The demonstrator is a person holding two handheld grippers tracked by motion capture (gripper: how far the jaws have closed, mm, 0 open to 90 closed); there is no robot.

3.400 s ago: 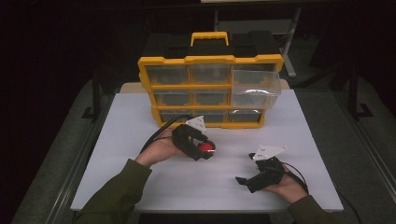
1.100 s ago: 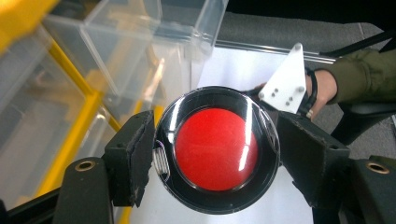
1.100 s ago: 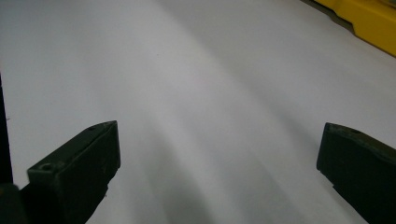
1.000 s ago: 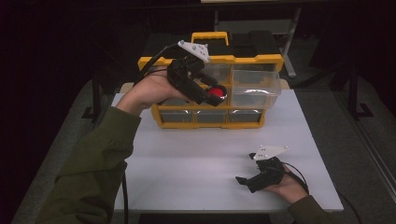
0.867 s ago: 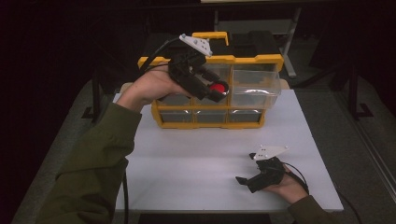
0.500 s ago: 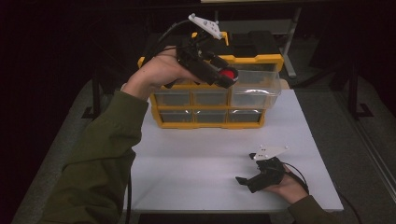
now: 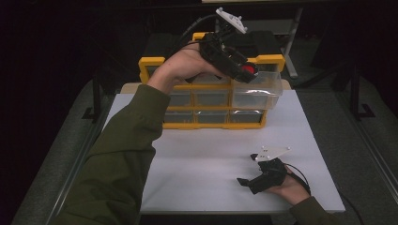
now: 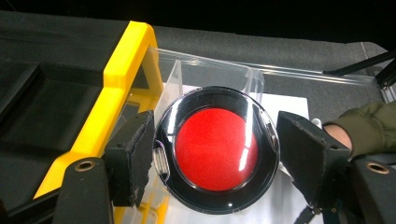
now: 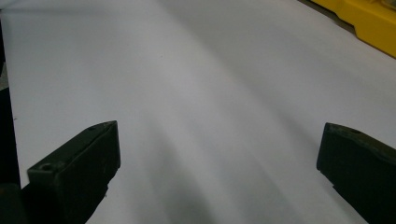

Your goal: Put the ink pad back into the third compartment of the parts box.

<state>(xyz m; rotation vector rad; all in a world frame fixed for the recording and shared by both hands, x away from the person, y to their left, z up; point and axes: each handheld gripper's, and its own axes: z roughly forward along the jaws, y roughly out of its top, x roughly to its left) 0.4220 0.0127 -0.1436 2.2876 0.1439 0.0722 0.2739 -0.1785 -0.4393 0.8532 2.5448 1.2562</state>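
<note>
- Red-centred round disc with a black rim and glossy clear cover (image 8: pixel 216 150), clamped edge to edge between the two black jaws of the left gripper (image 8: pixel 215 154); both pads press on its rim.
- High view: left gripper (image 7: pixel 248 71) held up in the air over the top right of the yellow plastic organiser case with clear drawers (image 7: pixel 213 101), disc (image 7: pixel 248 70) at its tip.
- Left gripper view: disc sits above an open clear plastic drawer (image 8: pixel 210 74), pulled out of the case; yellow frame edge (image 8: pixel 119 79) to its left.
- Right gripper (image 7: pixel 248 180) rests low on the white tabletop (image 7: pixel 202 164), near the front right, well apart from the case.
- Right gripper view: jaws spread wide, nothing between them, bare white surface (image 9: pixel 210 93) ahead.
</note>
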